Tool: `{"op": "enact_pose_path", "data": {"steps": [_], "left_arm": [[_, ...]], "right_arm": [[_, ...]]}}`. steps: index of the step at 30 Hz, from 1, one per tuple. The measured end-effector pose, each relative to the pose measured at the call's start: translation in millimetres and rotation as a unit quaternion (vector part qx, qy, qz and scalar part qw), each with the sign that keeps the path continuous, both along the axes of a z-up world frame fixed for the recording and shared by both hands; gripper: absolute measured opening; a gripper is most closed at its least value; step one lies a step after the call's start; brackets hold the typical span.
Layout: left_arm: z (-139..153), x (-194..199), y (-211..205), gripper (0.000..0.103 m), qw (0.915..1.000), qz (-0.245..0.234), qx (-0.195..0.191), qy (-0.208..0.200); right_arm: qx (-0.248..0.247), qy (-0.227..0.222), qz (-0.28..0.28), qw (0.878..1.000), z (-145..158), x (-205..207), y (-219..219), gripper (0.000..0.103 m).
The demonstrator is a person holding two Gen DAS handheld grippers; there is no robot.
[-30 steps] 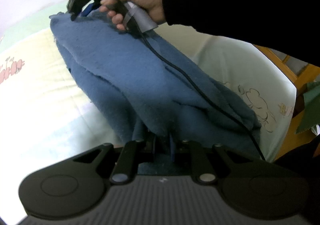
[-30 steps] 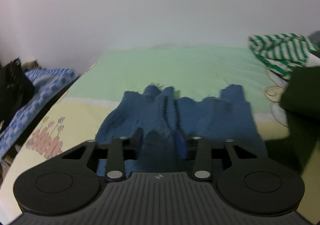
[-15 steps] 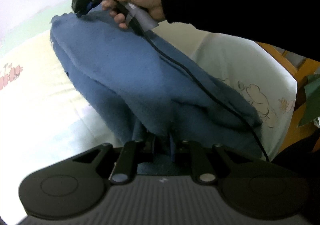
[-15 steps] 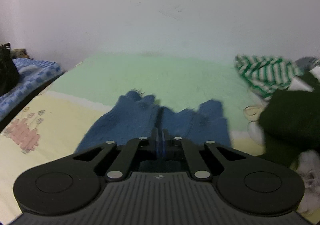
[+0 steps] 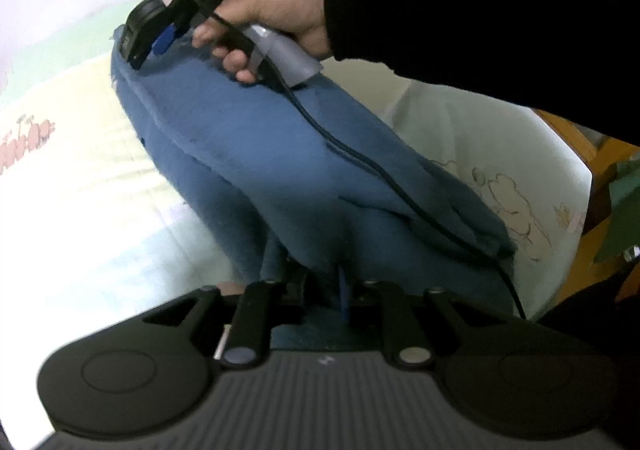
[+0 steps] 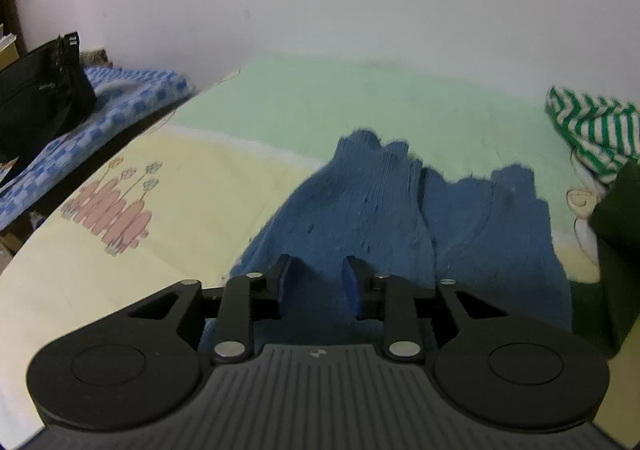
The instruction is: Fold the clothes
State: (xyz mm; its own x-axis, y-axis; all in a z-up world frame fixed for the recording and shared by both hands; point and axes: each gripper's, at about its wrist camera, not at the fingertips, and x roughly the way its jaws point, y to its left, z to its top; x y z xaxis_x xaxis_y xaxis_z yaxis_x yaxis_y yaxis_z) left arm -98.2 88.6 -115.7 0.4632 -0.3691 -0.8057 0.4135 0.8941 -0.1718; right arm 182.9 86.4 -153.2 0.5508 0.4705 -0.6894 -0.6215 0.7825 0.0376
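The left tool (image 5: 320, 282) pinches the near edge of the blue fleece garment (image 5: 280, 153) on the bed (image 6: 168, 177). The right tool (image 6: 318, 282), spread after just opening with nothing pinched, hangs over the far edge. Any left-hand pull could drag the freed fold askew.

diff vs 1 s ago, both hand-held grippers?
Right hand-held gripper has just opened and let go of the blue garment, whose far end now lies on the bed. Left hand-held gripper stays clamped on the near end.
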Motion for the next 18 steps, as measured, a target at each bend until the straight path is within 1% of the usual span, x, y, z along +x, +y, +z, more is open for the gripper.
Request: {"op": "enact_pose_path", "data": {"steps": [2, 3, 4, 7, 10, 11, 12, 13, 15, 16, 18], "left_arm": [[2.1, -3.6, 1.0, 0.012, 1.0000, -0.001, -0.002, 0.001], [1.4, -5.7, 0.8, 0.012, 1.0000, 0.002, -0.001, 0.001], [0.6, -7.7, 0.6, 0.012, 1.0000, 0.006, -0.001, 0.002], [-1.9, -11.2, -0.8, 0.012, 0.9997, 0.023, -0.001, 0.006], [0.0, -12.3, -1.8, 0.012, 0.9990, 0.039, -0.020, 0.013], [-0.1, -12.4, -1.8, 0.012, 0.9984, 0.043, -0.033, 0.019], [-0.3, -12.4, -1.7, 0.012, 0.9975, 0.047, -0.046, 0.026], [-1.9, -12.7, -2.3, 0.012, 0.9963, 0.051, -0.060, 0.036], [-7.4, -12.5, -7.3, 0.012, 0.9944, 0.057, -0.068, 0.057], [-8.0, -13.7, -12.2, 0.012, 0.9946, 0.058, -0.061, 0.062], [-2.1, -21.6, -23.1, 0.012, 0.9969, 0.056, -0.032, 0.047]], "right_arm": [[0.007, 0.013, -0.012, 1.000, 9.4, -3.1, -9.2, 0.030], [0.018, 0.018, -0.006, 1.000, 15.7, -10.0, -16.4, 0.030], [0.030, 0.025, 0.011, 0.999, 22.2, -20.9, -26.0, 0.030], [0.036, 0.056, 0.058, 0.996, 31.6, -58.1, -54.1, 0.031], [0.047, 0.114, 0.105, 0.987, 28.8, -100.1, -83.7, 0.031], [0.052, 0.128, 0.117, 0.984, 26.4, -114.1, -92.1, 0.032], [0.054, 0.131, 0.125, 0.982, 24.0, -125.0, -97.3, 0.035], [0.055, 0.123, 0.133, 0.982, 21.1, -135.8, -100.8, 0.038], [0.053, 0.099, 0.139, 0.984, 17.2, -151.7, -104.2, 0.039], [0.052, 0.087, 0.139, 0.985, 16.6, -157.0, -105.0, 0.039], [0.064, 0.089, 0.139, 0.984, 22.5, -161.7, -109.7, 0.039]]}}
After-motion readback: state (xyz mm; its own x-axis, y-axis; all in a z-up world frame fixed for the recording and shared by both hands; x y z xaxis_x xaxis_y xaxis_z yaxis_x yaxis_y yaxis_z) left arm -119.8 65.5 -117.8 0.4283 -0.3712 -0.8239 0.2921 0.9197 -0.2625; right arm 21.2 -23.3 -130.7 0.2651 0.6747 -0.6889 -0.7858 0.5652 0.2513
